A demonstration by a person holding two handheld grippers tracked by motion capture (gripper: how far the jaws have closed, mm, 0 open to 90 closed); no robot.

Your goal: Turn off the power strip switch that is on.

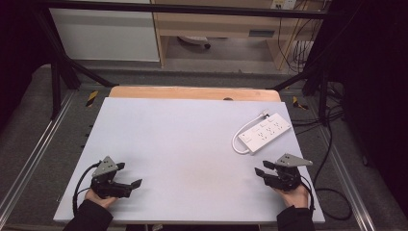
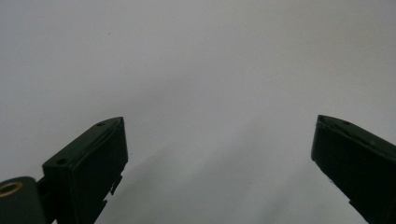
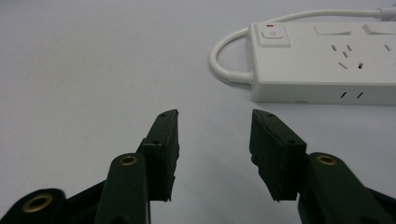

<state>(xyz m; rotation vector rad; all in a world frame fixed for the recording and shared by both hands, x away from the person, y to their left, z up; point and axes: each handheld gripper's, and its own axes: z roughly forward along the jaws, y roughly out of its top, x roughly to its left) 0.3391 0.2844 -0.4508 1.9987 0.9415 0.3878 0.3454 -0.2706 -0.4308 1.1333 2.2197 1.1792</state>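
A white power strip point(image 1: 266, 131) lies on the pale grey table top point(image 1: 183, 144) at the right, its white cable point(image 1: 236, 137) looping round its near end. In the right gripper view the power strip point(image 3: 327, 60) sits ahead and to the right, switch end nearest. My right gripper point(image 1: 261, 168) rests low near the table's front right, a short way in front of the strip, and the right gripper point(image 3: 215, 113) stands open with only table between its jaws. At the front left my left gripper point(image 1: 131, 174) is held by a hand; the left gripper point(image 2: 221, 119) stands wide open over bare table.
A wooden board edge point(image 1: 192, 92) runs along the table's far side. Black cables point(image 1: 332, 159) trail on the floor at the right, beside a metal rail. Dark frame bars point(image 1: 62, 72) stand at the back left and right. A cabinet point(image 1: 216, 29) stands behind.
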